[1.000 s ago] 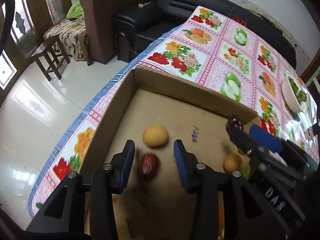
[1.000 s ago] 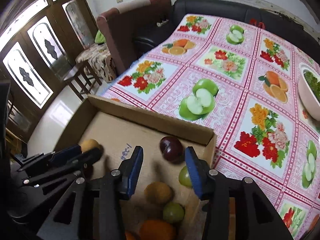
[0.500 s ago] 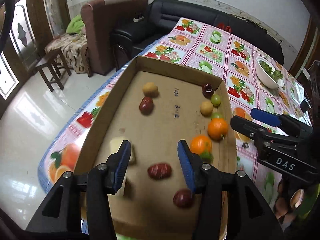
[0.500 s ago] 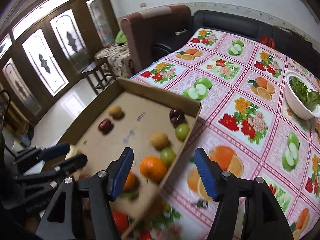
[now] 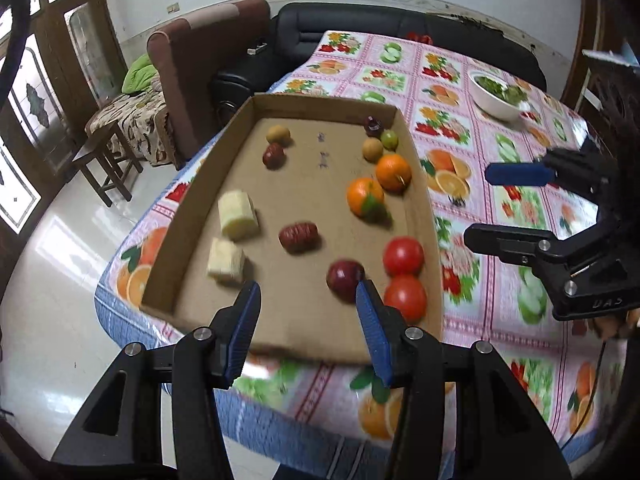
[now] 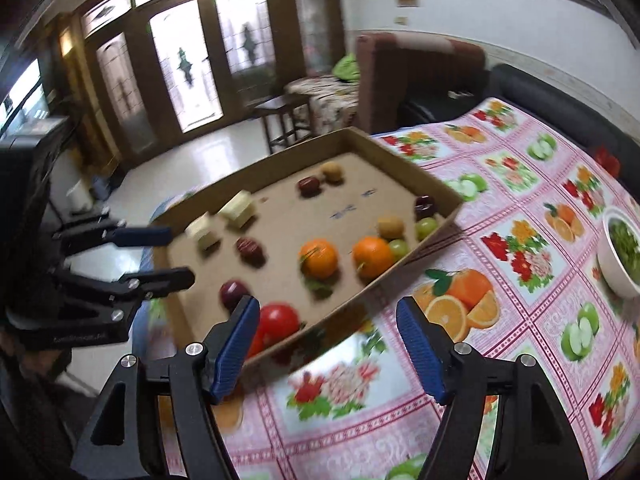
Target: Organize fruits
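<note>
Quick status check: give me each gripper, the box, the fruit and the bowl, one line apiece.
left gripper: jaws opening, nothing between them
right gripper: jaws opening, nothing between them
cardboard box: open-topped, flat on the table
two oranges: side by side in the box, by its right wall
two tomatoes: touching, in the near right corner
white bowl: upright, holding greens

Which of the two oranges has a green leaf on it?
The orange nearer the two tomatoes. The other orange, deeper in the box, shows no leaf.
</note>
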`<state>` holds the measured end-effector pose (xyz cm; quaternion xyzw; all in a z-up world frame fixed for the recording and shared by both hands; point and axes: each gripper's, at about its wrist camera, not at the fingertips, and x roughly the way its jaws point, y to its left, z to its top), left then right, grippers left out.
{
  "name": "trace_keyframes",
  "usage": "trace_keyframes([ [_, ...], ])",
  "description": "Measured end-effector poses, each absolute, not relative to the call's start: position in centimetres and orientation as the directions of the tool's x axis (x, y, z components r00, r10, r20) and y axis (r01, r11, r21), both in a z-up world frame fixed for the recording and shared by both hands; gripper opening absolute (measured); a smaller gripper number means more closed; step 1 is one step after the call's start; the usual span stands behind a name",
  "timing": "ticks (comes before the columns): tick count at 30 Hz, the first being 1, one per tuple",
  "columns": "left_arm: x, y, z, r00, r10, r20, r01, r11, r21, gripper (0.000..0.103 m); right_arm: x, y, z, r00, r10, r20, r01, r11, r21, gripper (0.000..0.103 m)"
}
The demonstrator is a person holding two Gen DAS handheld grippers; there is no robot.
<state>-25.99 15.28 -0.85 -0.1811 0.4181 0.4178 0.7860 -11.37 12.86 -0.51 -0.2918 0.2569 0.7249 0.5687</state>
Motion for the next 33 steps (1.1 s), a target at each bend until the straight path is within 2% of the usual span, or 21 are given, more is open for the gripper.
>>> trace_keyframes([
  [8,-27.0,13.8,-1.4,0.282,0.505,-0.816,-0.805,0.587,0.085,0.049,-13.6,10.4,-0.9,-0.190,0.651,-0.735,-0.940,-0.338,-0.056,0.073],
  [33,-28.4,13.1,-0.4,0.286,0.528,-0.800,-0.816,0.572,0.085,0.049,-16.4,10.7,-1.1,-0.231,0.614,-0.755,-0.901,-0.427,-0.072,0.073],
])
